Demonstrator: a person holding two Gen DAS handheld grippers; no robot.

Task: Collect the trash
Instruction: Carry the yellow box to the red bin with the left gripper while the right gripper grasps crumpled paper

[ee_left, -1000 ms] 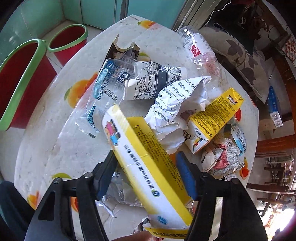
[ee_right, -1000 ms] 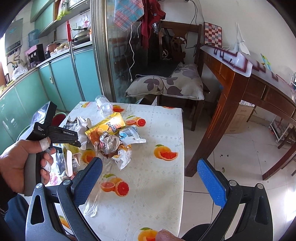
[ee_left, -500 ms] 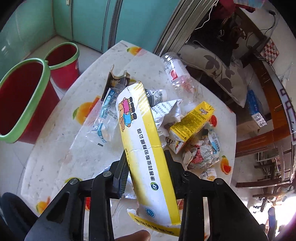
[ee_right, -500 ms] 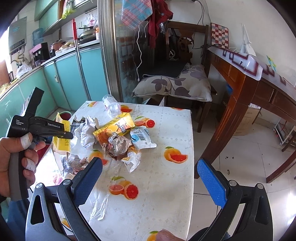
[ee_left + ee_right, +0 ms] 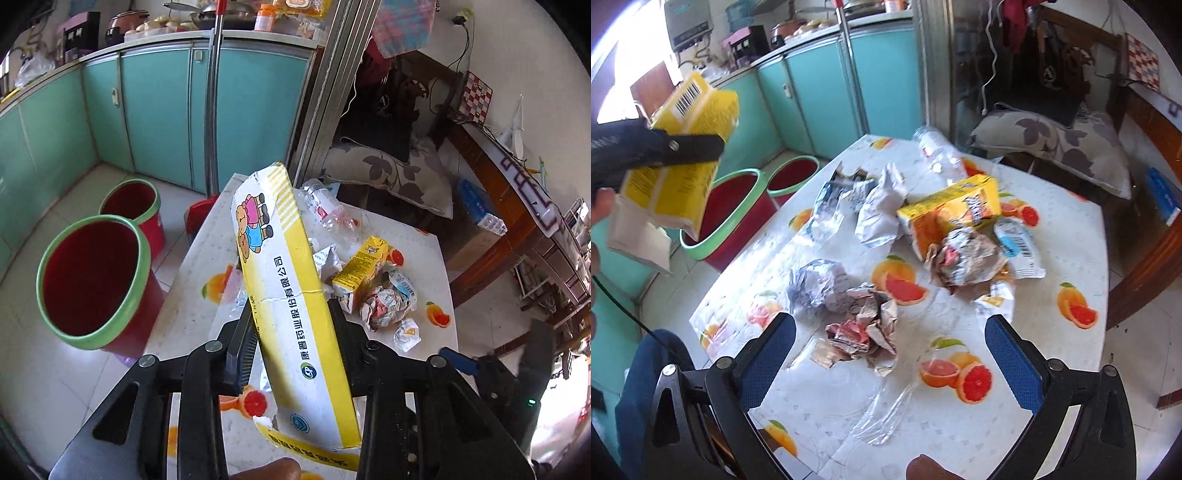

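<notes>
My left gripper [image 5: 291, 325] is shut on a long yellow and white carton [image 5: 284, 295] and holds it high above the table's left edge; it also shows in the right wrist view [image 5: 683, 155]. A large red bin with a green rim [image 5: 92, 280] stands on the floor below left, also in the right wrist view [image 5: 735, 210]. My right gripper [image 5: 890, 350] is open and empty, low over the table, with a crumpled paper wrapper [image 5: 864, 332] between its fingers' line. A yellow juice box [image 5: 953, 210] and a crushed plastic bottle [image 5: 938, 155] lie farther off.
A second, smaller red bin [image 5: 133, 206] stands behind the first. The fruit-print table [image 5: 1052, 332] carries several crumpled papers and wrappers. A cushioned chair [image 5: 1052, 144] and a wooden desk [image 5: 517, 206] stand beyond the table. Teal cabinets [image 5: 155, 110] line the left.
My left gripper has lifted the yellow carton up off the table and swung left toward the bins. My right gripper has tilted down and moved in over the crumpled wrapper.
</notes>
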